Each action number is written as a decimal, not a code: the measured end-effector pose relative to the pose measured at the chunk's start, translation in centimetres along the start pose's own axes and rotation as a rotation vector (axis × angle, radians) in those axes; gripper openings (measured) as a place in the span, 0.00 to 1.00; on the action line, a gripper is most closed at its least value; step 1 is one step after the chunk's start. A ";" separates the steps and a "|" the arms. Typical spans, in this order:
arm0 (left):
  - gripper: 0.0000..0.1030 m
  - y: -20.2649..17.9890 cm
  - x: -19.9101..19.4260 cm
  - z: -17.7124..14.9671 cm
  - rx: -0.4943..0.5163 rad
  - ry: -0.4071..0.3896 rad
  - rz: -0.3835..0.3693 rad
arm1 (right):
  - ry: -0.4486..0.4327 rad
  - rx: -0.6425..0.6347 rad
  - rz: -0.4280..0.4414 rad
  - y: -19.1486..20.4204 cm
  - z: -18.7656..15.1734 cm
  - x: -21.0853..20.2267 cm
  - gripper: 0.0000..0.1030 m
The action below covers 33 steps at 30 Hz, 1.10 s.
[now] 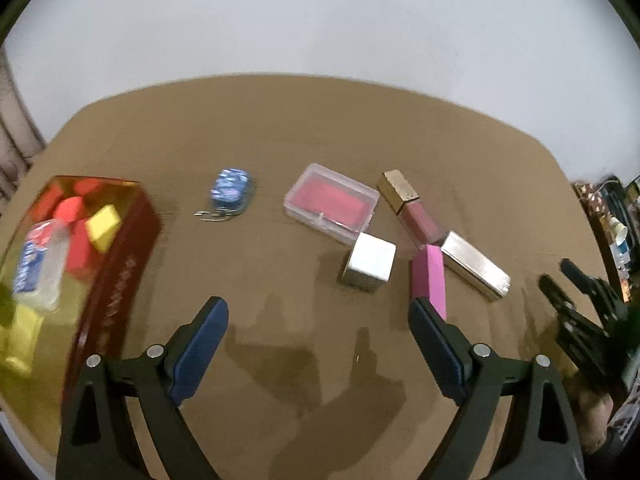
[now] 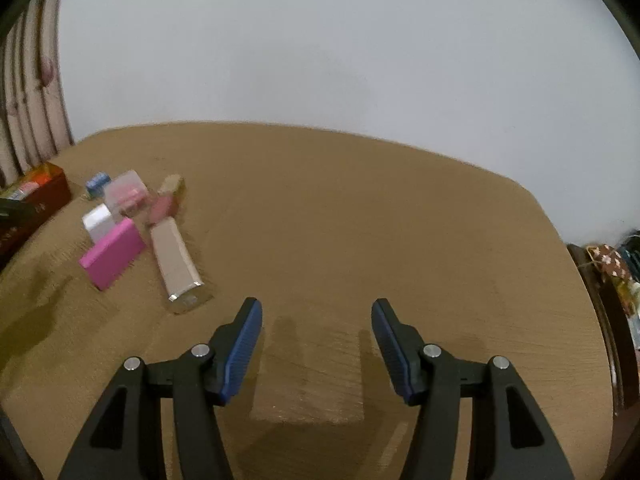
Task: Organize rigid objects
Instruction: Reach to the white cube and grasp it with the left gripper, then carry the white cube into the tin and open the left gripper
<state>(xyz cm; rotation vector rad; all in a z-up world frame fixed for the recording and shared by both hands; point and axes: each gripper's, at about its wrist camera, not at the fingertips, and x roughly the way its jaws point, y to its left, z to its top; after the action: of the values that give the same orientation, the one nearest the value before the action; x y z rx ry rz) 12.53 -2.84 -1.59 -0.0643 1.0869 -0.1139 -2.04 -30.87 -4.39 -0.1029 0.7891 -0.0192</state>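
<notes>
both tongs, left tongs [image 1: 318,312] and right tongs [image 2: 316,312], gape empty above the brown table [image 2: 360,220].

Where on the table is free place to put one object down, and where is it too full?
Bare table lies right of the long silver box, and in front of both open grippers, left and right. Crowded: the pink box, silver cube and clear case. The red tin already holds items.

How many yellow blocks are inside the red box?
2 show. One yellow block sits near the box's far end beside red blocks; another lies at the near end. More may hide underneath.
</notes>
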 end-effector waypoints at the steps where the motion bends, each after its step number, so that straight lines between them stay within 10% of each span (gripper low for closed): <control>1: 0.87 -0.1 0.7 0.2 0.005 0.009 -0.011 | -0.005 0.011 0.015 -0.3 -0.1 -0.2 0.57; 14: 0.85 -1.1 5.8 1.9 0.118 0.061 0.007 | -0.012 0.062 0.096 -0.9 0.1 -1.2 0.57; 20: 0.51 -1.4 7.5 2.9 0.145 0.086 0.011 | -0.001 0.058 0.097 -1.1 0.0 -1.3 0.57; 22: 0.26 -1.3 7.4 3.1 0.151 0.074 0.002 | 0.001 0.058 0.098 -1.1 0.0 -1.4 0.57; 33: 0.25 2.0 1.0 0.6 0.050 0.030 0.010 | 0.029 0.038 0.091 -0.7 0.4 -0.7 0.57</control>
<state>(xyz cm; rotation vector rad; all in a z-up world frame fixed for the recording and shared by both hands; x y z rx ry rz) 13.60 -0.98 -2.38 -0.0120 1.1133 -0.1339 -2.25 -31.51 -3.55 -0.0305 0.8214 0.0501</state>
